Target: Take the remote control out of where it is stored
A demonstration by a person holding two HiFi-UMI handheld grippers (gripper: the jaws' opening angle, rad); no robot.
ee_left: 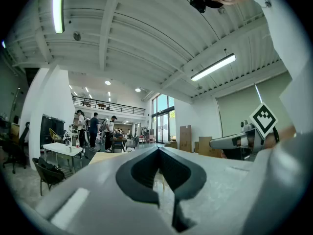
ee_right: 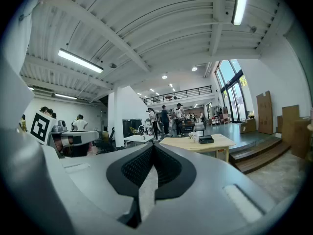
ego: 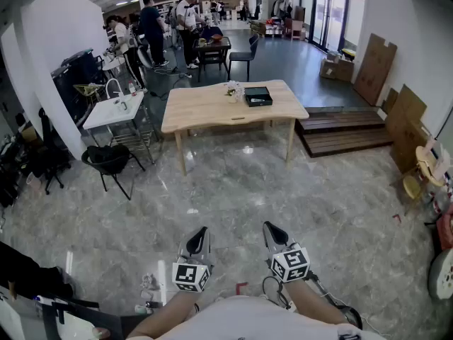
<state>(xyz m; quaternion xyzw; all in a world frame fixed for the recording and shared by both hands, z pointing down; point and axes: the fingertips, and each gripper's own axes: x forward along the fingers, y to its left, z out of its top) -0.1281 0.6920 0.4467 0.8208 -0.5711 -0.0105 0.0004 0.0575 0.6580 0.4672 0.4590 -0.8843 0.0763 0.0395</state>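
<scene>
Marble-floored hall, wooden surface (ego: 212, 108) at 12 o'clock.
Left gripper (ego: 201, 234) and right gripper (ego: 272, 231) hang low at 6 o'clock, jaws closed on nothing; black box (ego: 257, 96) sits on that surface, remote not discernible.

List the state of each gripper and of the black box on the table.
Left gripper: shut, empty.
Right gripper: shut, empty.
Black box: on the wooden table, far from both grippers; too small to tell whether it is open or closed.
Remote control: not visible.

Bright ceiling tubes (ee_left: 213, 67) glare off the floor (ego: 247, 149); edges fisheye-warped.
</scene>
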